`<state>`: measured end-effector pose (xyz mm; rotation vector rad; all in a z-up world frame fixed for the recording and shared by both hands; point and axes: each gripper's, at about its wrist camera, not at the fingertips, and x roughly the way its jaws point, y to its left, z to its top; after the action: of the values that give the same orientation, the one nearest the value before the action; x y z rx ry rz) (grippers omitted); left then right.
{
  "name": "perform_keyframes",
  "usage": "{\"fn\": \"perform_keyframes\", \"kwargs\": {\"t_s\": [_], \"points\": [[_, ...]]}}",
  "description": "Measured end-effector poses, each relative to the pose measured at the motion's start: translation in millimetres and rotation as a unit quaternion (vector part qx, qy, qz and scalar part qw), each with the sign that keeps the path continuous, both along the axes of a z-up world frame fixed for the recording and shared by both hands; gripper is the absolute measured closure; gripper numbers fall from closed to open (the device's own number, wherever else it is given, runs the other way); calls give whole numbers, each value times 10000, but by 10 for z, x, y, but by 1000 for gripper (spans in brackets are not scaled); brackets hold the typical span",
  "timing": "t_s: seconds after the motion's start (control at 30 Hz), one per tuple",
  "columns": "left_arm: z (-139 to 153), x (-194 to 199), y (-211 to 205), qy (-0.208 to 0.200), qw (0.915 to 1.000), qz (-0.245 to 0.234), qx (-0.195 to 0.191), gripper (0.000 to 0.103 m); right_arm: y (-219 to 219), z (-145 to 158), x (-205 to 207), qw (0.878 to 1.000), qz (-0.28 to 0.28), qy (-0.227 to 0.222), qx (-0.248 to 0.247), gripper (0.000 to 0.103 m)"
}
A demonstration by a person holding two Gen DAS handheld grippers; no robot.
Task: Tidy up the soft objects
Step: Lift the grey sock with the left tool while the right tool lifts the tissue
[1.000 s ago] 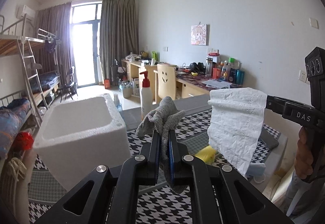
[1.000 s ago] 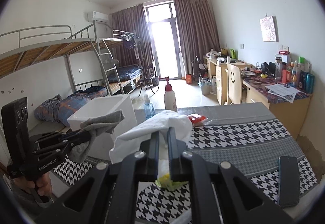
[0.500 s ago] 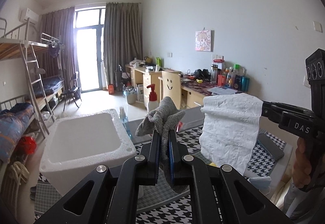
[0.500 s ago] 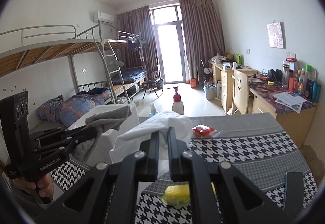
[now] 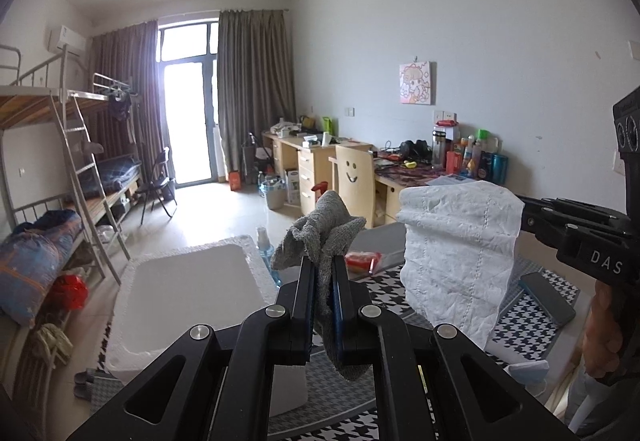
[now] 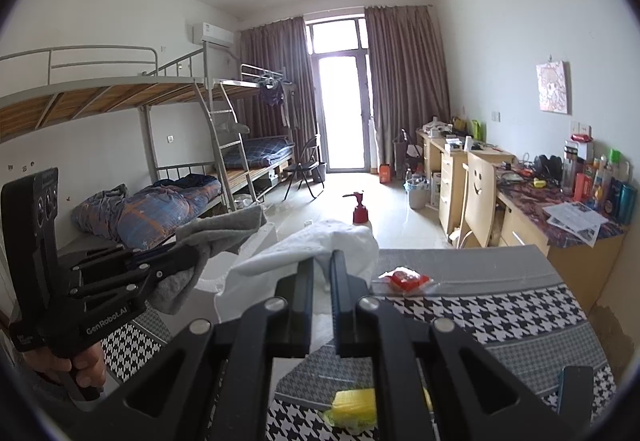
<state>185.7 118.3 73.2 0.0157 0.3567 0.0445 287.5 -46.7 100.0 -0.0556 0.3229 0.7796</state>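
My left gripper (image 5: 320,273) is shut on a grey knit cloth (image 5: 324,229), held in the air above the table, just right of the white foam box (image 5: 188,297). The cloth also shows in the right wrist view (image 6: 216,233). My right gripper (image 6: 321,269) is shut on a white crinkled cloth (image 6: 320,245), which hangs at the right in the left wrist view (image 5: 456,253). Both are lifted well above the houndstooth tablecloth (image 6: 500,317). A yellow sponge (image 6: 354,407) lies on the table below the right gripper.
A red packet (image 6: 406,277) lies on the table's far part. A dark phone (image 5: 546,297) lies at the table's right edge. A spray bottle (image 5: 264,245) and a red-capped pump bottle (image 6: 359,209) stand behind the foam box. A desk and chair stand along the right wall.
Both grippers have risen with their cloths, so the table and foam box sit lower in both views. Both grips are unchanged.
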Motion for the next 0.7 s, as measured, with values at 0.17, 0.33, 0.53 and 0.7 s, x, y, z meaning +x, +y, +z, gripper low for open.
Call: {"fn": "perform_keyframes", "kwargs": {"t_s": [0.17, 0.33, 0.53, 0.7], "points": [[73, 9, 43, -81, 9998, 176, 24, 95, 81, 57, -15, 9999, 137, -104, 6, 93], [110, 32, 135, -92, 9993, 349, 54, 95, 189, 69, 7, 9996, 274, -99, -63, 93], [157, 48, 236, -121, 9982, 572, 151, 95, 305, 123, 15, 9990, 407, -130, -85, 93], [181, 47, 342, -145, 9963, 825, 190, 95, 387, 183, 49, 9988, 480, -86, -16, 93]]}}
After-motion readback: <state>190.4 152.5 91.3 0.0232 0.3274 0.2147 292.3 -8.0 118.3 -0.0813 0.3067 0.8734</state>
